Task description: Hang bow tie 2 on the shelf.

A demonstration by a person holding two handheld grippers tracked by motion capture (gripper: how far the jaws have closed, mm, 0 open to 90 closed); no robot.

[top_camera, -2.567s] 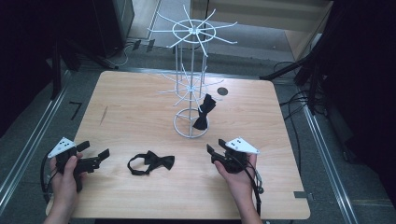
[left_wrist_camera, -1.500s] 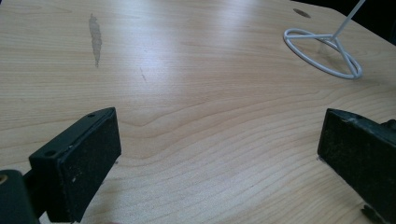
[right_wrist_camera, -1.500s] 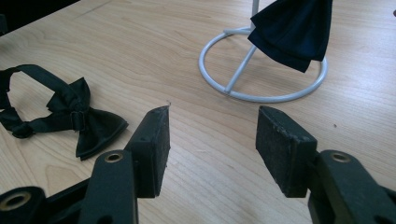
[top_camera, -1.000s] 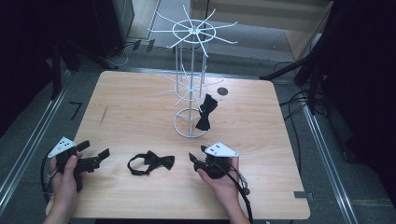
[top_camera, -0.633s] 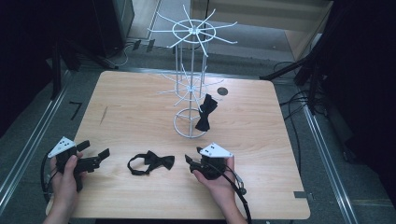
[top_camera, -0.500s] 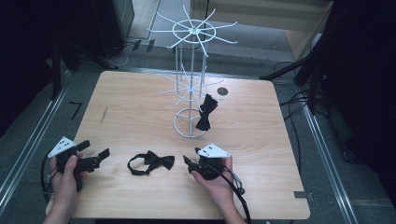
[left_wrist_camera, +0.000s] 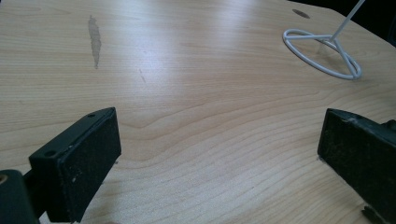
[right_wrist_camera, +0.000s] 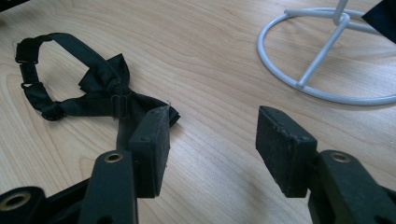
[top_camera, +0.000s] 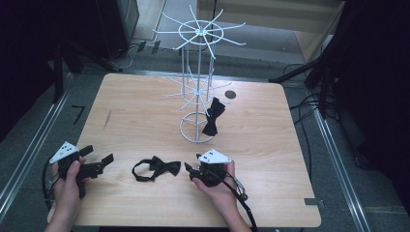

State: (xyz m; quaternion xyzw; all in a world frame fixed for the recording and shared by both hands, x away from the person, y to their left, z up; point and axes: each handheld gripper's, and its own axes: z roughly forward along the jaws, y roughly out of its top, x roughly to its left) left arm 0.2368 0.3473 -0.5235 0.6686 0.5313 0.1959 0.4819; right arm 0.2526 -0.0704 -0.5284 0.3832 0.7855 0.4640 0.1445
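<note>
A black bow tie [top_camera: 157, 168] with its strap looped lies flat on the wooden table [top_camera: 135, 116], between my two grippers. My right gripper [top_camera: 190, 170] sits just right of it, pointing left, jaws open. In the right gripper view the bow tie [right_wrist_camera: 93, 88] lies at the left, its near wing beside the left fingertip [right_wrist_camera: 154, 140]; bare wood shows between the jaws of the right gripper [right_wrist_camera: 210, 140]. My left gripper [top_camera: 96, 154] rests near the table's front left, wide open. In its own view the left gripper [left_wrist_camera: 217, 144] holds nothing.
A white wire rack [top_camera: 198, 87] stands mid-table on a ring base [right_wrist_camera: 327, 93], with a second black bow tie [top_camera: 212, 116] hanging from a lower arm. The ring base [left_wrist_camera: 322, 51] lies ahead of the left gripper. A dark round hole [top_camera: 230, 94] sits behind the rack.
My right gripper has slid left along the table's front, closing in on the bow tie's right wing. The left gripper and both bow ties have stayed put.
</note>
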